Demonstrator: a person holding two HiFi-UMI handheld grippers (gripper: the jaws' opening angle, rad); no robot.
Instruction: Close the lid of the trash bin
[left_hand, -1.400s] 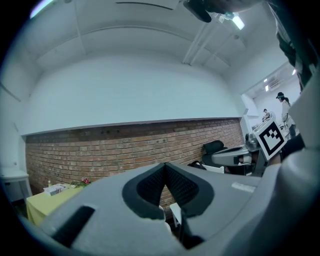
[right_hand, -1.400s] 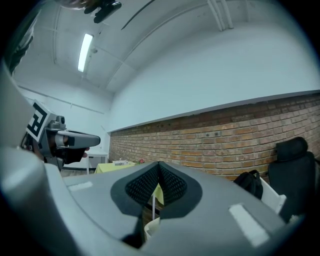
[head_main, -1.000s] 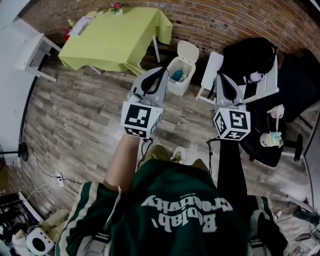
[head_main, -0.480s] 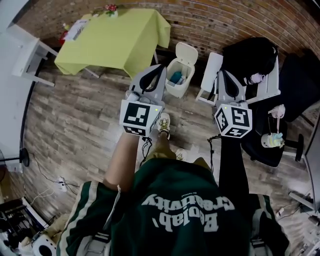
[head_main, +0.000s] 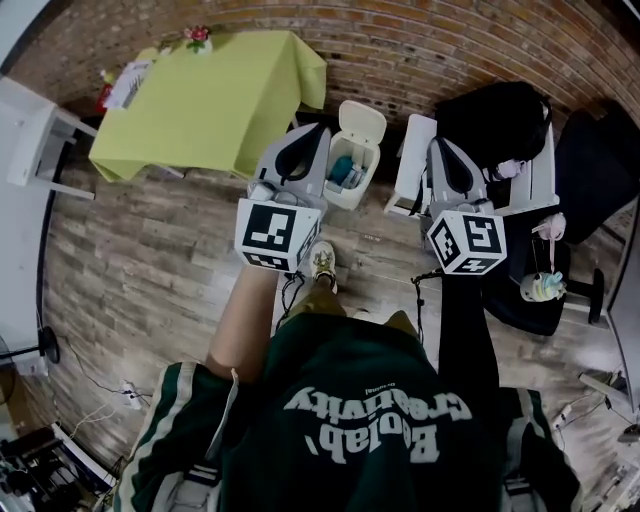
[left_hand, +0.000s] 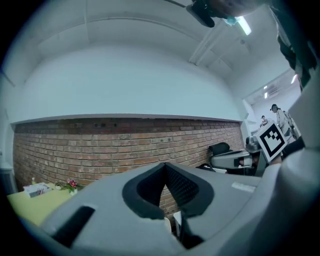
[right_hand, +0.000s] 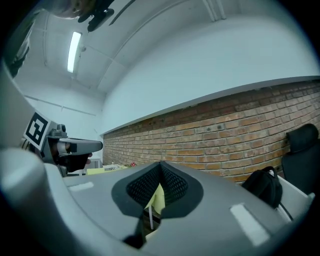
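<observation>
The white trash bin (head_main: 338, 192) stands on the wood floor by the brick wall, its lid (head_main: 362, 121) tipped up and back, with something blue inside. In the head view my left gripper (head_main: 322, 131) hangs over the bin's left side and hides part of it; whether it touches the bin cannot be told. My right gripper (head_main: 437, 143) is to the right of the bin, over a white chair (head_main: 411, 163). Both point toward the wall. The left gripper (left_hand: 165, 164) and the right gripper (right_hand: 161, 163) each have their jaw tips together, with nothing held.
A table with a yellow-green cloth (head_main: 205, 100) stands left of the bin. A black backpack (head_main: 495, 112) lies on a white desk at the right, with a dark chair (head_main: 530, 295) below it. The person's shoe (head_main: 322, 262) is behind the bin. The brick wall (head_main: 450, 40) closes off the far side.
The person has stepped forward, so the bin and the table sit closer under the grippers. The lid stays up. Both grippers stay shut.
</observation>
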